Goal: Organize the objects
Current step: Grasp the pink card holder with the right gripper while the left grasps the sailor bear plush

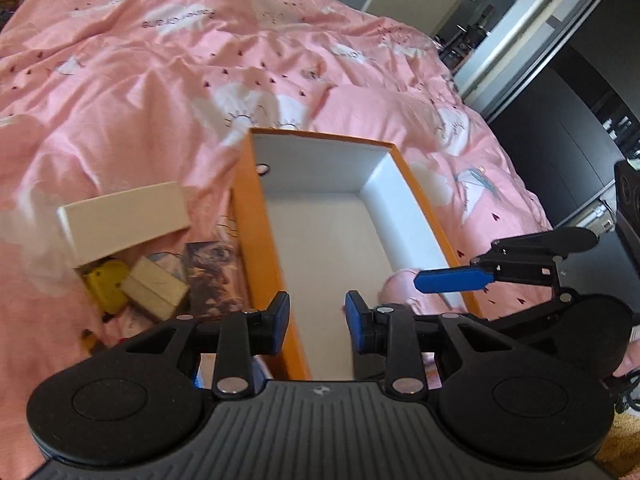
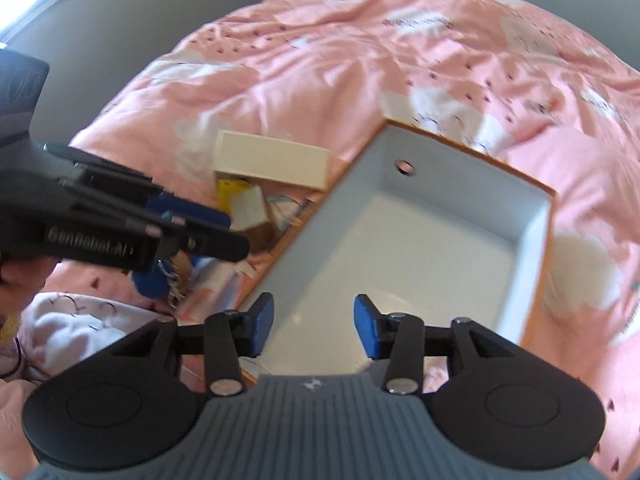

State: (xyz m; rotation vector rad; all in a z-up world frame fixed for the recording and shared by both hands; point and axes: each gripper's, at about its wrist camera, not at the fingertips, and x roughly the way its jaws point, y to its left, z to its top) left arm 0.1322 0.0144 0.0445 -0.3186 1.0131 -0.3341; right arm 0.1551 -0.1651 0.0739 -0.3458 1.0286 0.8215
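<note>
An orange box with a white inside (image 1: 256, 224) (image 2: 544, 240) lies open on the pink bed and looks empty. Left of it is a pile: a long white box (image 1: 120, 220) (image 2: 272, 160), a yellow object (image 1: 106, 286) (image 2: 228, 192), a small cream box (image 1: 156, 288) (image 2: 248, 210) and a picture card (image 1: 210, 272). My left gripper (image 1: 317, 322) is open and empty over the box's near left wall; in the right wrist view (image 2: 188, 220) it hangs over the pile. My right gripper (image 2: 314, 326) is open and empty above the box; its blue finger (image 1: 452, 280) shows over the right wall.
The pink patterned duvet (image 1: 160, 80) (image 2: 400, 40) covers the bed. A dark wardrobe (image 1: 580, 100) and an open doorway stand to the right of the bed. A grey wall (image 2: 120, 20) runs along the bed's far side.
</note>
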